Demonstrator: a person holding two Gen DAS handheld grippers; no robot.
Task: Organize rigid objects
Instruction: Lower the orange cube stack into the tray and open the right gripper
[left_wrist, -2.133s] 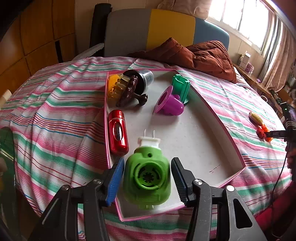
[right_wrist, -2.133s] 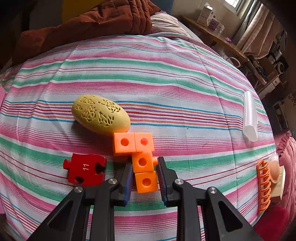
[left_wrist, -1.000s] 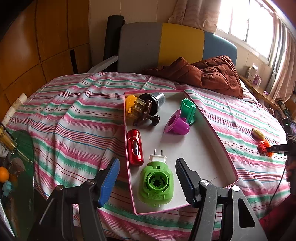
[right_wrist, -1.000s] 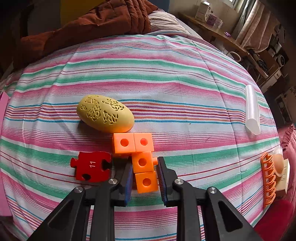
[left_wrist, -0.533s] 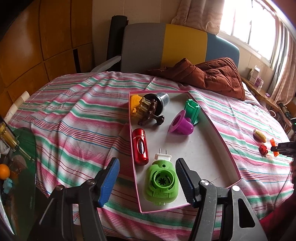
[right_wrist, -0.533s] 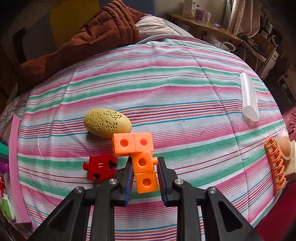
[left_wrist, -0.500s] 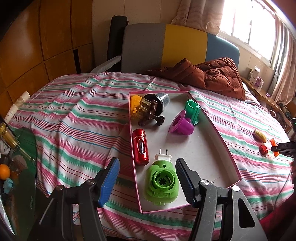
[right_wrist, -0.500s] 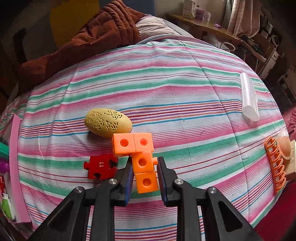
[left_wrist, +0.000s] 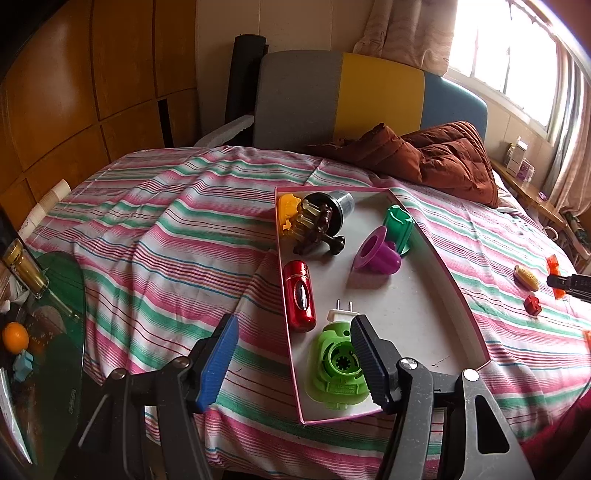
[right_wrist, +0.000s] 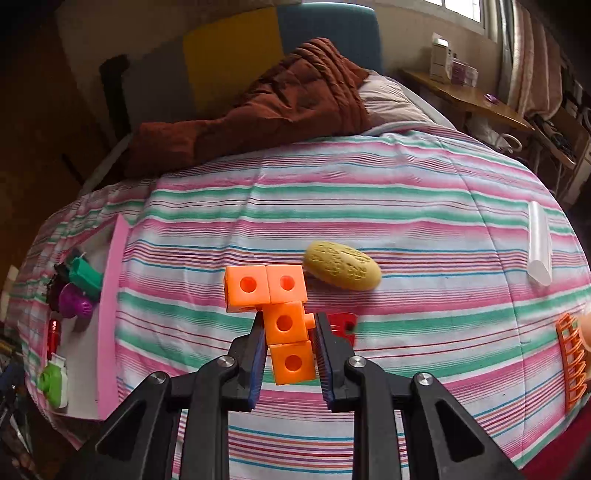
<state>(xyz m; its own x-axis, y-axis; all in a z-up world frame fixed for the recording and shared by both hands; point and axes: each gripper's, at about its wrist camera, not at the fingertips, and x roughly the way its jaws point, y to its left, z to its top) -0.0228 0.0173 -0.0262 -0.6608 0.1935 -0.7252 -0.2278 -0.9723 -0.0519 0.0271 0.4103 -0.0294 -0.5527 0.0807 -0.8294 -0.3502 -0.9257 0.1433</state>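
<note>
On the striped bedspread (left_wrist: 155, 236) the pink-rimmed tray (left_wrist: 424, 314) lies at my twelve o'clock, my left gripper (left_wrist: 291, 354) spread wide over its green plug-in unit (left_wrist: 334, 369), while my right gripper (right_wrist: 290, 354) pinches the orange cube block (right_wrist: 284, 325).

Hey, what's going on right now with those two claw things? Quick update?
Left gripper open, empty, above tray. Right gripper shut on orange cube block, above the striped cloth. Way to tray looks open.

wrist views, both facing tray (left_wrist: 461, 295) (shared)
</note>
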